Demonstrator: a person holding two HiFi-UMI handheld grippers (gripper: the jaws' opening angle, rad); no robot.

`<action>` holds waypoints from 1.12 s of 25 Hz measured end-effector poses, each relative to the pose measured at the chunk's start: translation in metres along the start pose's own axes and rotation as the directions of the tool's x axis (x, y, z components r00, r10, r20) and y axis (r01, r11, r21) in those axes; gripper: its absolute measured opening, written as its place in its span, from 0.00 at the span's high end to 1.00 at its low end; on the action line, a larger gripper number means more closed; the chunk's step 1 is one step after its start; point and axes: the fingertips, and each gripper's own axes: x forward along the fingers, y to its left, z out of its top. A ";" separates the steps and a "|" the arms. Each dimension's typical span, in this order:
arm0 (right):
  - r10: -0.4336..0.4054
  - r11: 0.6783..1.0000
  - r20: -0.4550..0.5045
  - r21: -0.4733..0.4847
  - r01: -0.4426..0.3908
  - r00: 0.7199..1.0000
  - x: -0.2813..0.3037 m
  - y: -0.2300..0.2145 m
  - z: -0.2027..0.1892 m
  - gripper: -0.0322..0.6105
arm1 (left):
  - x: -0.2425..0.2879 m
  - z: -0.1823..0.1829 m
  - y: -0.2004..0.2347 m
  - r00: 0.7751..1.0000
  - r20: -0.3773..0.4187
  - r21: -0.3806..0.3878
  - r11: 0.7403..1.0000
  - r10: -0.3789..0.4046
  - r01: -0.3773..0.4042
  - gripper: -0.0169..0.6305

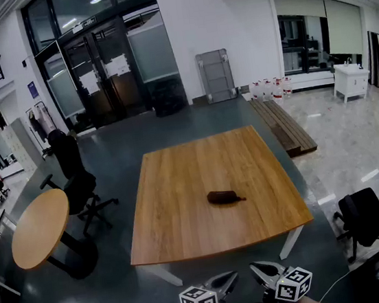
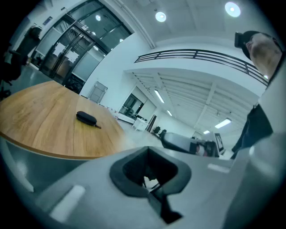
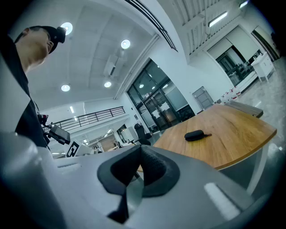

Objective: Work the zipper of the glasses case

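Furniture left of the worktop (image 1: 182, 203) first: a round table (image 1: 39, 229) and a dark office chair (image 1: 75, 179). On the worktop itself, a little right of its middle, lies the dark glasses case (image 1: 224, 197), alone. Just short of the worktop's near edge I hold both tools, well apart from the case: left tool (image 1: 224, 283) pressed together on nothing, right tool (image 1: 264, 274) pressed together too, empty. Right of the worktop stands a black chair (image 1: 364, 214).

Square wooden table (image 1: 182, 203) on white legs, dark glasses case (image 1: 224, 197) near its middle
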 end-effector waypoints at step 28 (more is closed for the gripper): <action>0.040 0.997 0.079 0.055 -0.045 0.996 -0.039 -0.030 0.049 0.94 | 0.027 0.012 -0.022 0.994 0.086 -0.037 0.997 0.064 -0.061 0.97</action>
